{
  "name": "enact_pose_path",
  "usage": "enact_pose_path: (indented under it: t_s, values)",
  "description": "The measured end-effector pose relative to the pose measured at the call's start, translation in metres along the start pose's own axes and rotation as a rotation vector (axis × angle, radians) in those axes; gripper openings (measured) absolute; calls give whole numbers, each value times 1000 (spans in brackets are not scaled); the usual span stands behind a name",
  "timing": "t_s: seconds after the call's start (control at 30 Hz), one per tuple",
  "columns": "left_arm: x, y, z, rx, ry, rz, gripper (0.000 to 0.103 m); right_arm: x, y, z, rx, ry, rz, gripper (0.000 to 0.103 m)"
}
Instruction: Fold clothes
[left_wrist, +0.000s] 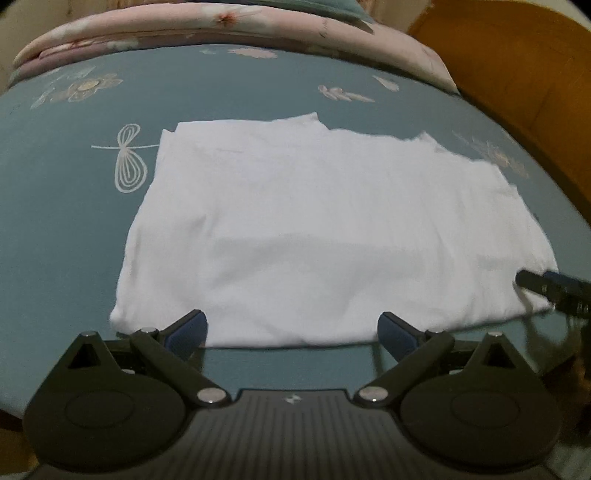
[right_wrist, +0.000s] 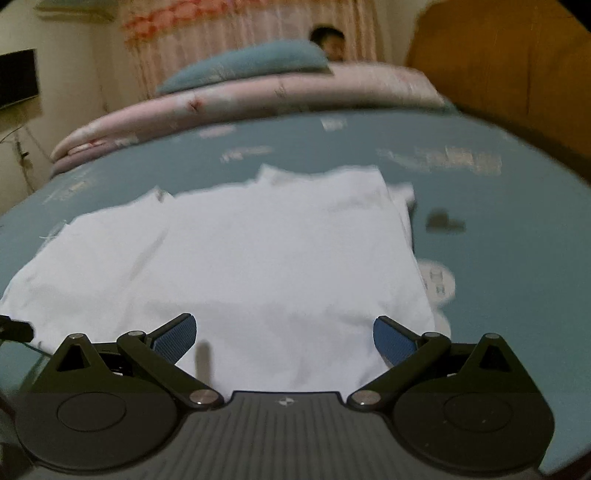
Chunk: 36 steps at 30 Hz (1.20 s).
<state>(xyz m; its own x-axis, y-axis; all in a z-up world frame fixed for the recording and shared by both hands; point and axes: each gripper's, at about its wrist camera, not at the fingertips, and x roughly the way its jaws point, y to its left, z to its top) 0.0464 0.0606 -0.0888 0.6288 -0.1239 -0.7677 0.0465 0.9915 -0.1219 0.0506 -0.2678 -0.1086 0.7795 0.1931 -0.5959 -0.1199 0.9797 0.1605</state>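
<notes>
Plainly, the white garment (left_wrist: 325, 229) lies spread flat across the middle of both views on the teal bedsheet (left_wrist: 66, 229), already squared into a rough rectangle with its sides seemingly tucked in, which suggests it was laid out this way so that a further fold can be made from its near edge. The left gripper (left_wrist: 291, 328) sits at the bottom centre of its own view with its jaws spread wide and nothing between them, its blue pads just at the garment's near hem; the right gripper (right_wrist: 284, 334) stands likewise, jaws apart and empty, low over the cloth's near part. Both seem poised along the same edge, probably so each can take a corner and lift together. The left wrist view is the sharper one: it shows the uneven far edge of the garment in the upper middle, the looped line drawing (left_wrist: 129, 162) printed on the sheet at centre left, and a dark tip of the other tool at the right edge. The right wrist view is blurred, yet it alone shows the garment's layered right side, a teal pillow (right_wrist: 247, 64) atop the pink floral quilt (right_wrist: 229, 99) at the top, a curtain behind, and part of a person beyond the pillow. A wooden headboard (left_wrist: 517, 74) fills the upper right of both.
</notes>
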Motion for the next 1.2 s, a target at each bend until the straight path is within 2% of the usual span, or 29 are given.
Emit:
enact_pose_path:
  t_s: [0.13, 0.27, 0.4, 0.47, 0.5, 0.57, 0.7, 0.73, 0.83, 0.93, 1.03, 1.13, 1.2]
  values:
    - [-10, -14, 10, 5, -15, -51, 98, 0, 5, -7, -70, 1, -4, 103]
    - [-8, -54, 26, 95, -46, -104, 99, -7, 8, -9, -111, -11, -15, 103]
    - [7, -97, 31, 203, -82, -72, 99, -20, -5, -10, -64, -64, -9, 103]
    - [18, -110, 29, 231, -66, -95, 99, -26, -14, -11, -36, -85, -3, 103]
    - [24, -115, 26, 246, -57, -80, 99, -28, -17, -11, -24, -92, 4, 103]
    - [36, -122, 20, 270, -39, -20, 99, -30, -22, -12, -12, -99, 9, 103]
    - [34, -116, 8, 257, -18, -25, 99, -32, -28, -12, 1, -113, -22, 103]
    - [30, -114, 8, 253, -13, -40, 99, -32, -30, -12, 13, -115, -27, 103]
    - [16, -107, 18, 204, -67, -98, 99, -31, -36, -9, 63, -119, -21, 103]
    - [8, -109, 25, 179, -104, -224, 99, -29, -37, -7, 80, -123, -21, 103]
    - [13, -116, 22, 160, -71, -348, 99, -27, -33, -7, 54, -123, -53, 103]
    - [24, -121, 16, 148, -42, -385, 99, -28, -34, -9, 32, -123, -89, 103]
    - [35, -119, 14, 119, 14, -403, 99, -29, -38, -10, 46, -118, -96, 103]
